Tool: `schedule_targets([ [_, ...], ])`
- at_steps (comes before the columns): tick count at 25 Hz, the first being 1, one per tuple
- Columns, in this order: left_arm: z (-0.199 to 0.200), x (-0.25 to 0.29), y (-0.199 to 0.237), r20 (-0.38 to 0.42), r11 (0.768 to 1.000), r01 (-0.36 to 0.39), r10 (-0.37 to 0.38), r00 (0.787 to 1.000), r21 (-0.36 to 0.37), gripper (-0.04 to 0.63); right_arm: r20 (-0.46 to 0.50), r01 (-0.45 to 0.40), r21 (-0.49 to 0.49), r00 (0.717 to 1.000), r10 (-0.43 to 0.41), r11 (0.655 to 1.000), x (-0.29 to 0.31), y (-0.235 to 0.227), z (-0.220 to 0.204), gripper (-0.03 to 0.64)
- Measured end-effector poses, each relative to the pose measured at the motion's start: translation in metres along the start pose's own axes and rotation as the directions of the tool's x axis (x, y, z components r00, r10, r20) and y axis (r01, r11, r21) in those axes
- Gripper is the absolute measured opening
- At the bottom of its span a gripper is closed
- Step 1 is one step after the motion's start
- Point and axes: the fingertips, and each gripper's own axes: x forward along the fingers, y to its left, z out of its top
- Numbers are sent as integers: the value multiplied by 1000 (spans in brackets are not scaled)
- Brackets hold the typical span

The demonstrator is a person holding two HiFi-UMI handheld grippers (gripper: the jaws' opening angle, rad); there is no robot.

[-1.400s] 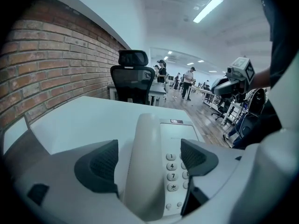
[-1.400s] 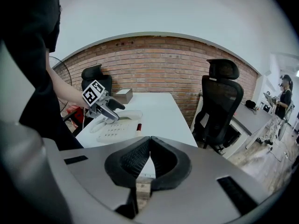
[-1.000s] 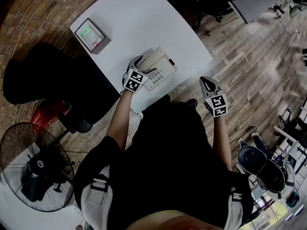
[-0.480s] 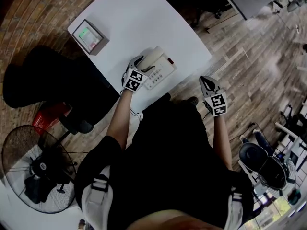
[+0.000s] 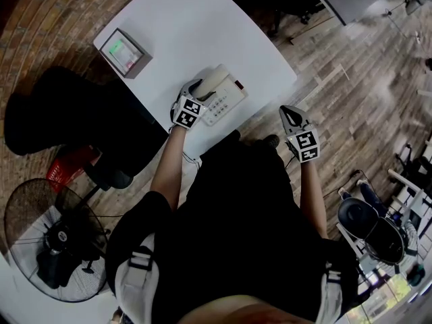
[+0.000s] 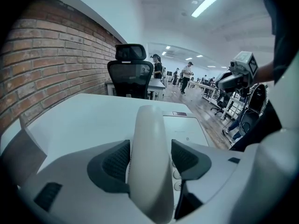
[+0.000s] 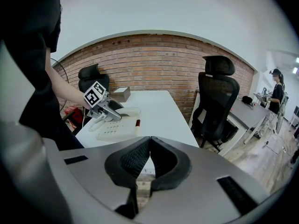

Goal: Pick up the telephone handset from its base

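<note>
The cream plastic telephone handset lies on its pale keypad base, lower centre, long axis running straight away between the left gripper's pads. Those jaws have just been closing and now touch both its sides. The right gripper, jaws together and empty, is well apart.

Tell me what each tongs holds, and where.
Left tongs have just been closing on the handset, pads against both sides of its middle; it lies on the base. Right tongs are shut, empty.

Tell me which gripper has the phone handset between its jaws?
The left gripper: its jaws have just been closing on the handset; the right gripper is shut, empty.
</note>
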Motion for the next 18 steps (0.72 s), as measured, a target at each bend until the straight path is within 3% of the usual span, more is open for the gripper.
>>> schedule_targets([
  [18,-5,0,2,-15,1000,-8,8,1000,9,222,12,7,15,1000,-7,1000,-1,2,-2,-2],
])
